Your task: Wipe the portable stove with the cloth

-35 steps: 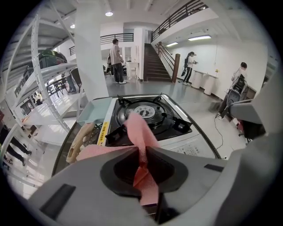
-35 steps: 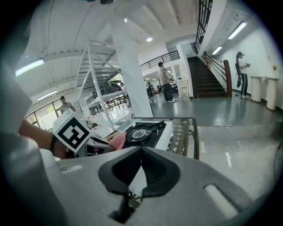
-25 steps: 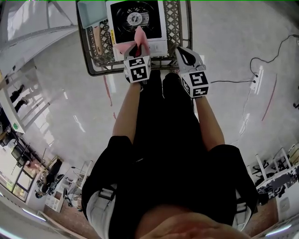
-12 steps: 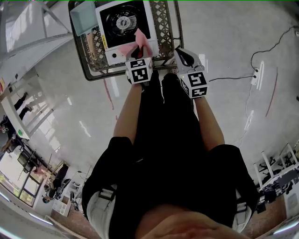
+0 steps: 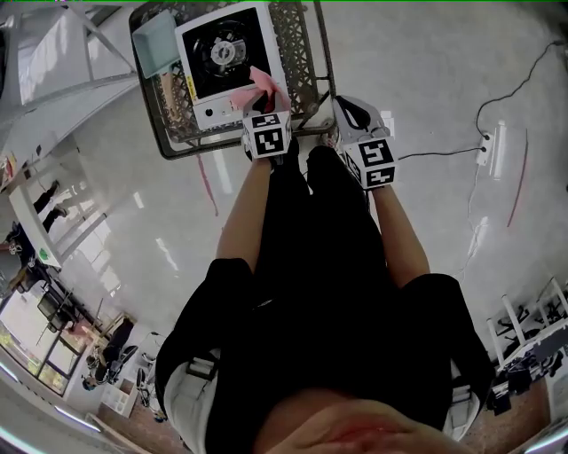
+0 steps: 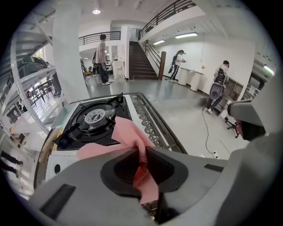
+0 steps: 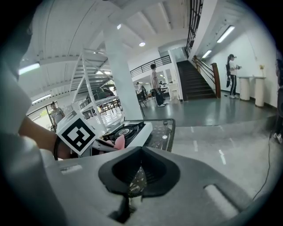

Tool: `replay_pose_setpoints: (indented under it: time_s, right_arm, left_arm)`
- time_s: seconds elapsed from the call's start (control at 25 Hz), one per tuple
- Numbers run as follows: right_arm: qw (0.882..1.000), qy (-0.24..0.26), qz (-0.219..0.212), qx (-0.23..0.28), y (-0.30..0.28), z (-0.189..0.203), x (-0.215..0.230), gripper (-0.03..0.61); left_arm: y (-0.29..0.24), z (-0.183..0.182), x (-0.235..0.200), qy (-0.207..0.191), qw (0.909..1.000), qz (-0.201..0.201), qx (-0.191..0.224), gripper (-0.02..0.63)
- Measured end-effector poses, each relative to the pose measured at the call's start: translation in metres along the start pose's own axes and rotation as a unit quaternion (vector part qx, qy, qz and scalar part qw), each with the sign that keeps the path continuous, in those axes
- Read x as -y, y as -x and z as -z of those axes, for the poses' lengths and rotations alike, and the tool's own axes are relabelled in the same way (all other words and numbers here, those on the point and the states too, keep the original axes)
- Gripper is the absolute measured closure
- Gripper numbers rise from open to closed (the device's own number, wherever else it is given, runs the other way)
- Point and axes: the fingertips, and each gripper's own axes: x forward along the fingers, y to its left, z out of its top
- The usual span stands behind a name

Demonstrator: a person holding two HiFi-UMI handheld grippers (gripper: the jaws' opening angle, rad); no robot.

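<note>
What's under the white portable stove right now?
A dark metal lattice tabletop shows around the white portable stove; a pale blue flat item lies at its left. Whatever lies directly beneath the stove is covered.

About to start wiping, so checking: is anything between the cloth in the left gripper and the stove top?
Nothing visible. The left gripper is shut on the pink cloth, which hangs at the stove's near right corner, with only the burner grate beyond it.

Atrium hall: staircase, mezzanine railing, polished floor
</note>
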Motion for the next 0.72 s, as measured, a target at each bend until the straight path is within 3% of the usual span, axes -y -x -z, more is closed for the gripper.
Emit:
replay_pose_setpoints:
  time_s: [0.52, 0.72]
  right_arm:
    - [1.0, 0.01, 0.001, 0.004, -0.013, -0.024, 0.019, 0.575]
    - [0.999, 0.023, -0.031, -0.005, -0.046, -0.035, -0.004, 0.575]
  left_arm:
    - [0.002, -0.018, 0.014, 0.0, 1.0, 0.01, -0.001, 0.567]
    - [0.03, -0.042, -0.014, 0.017, 0.9994, -0.004, 0.03, 0.567]
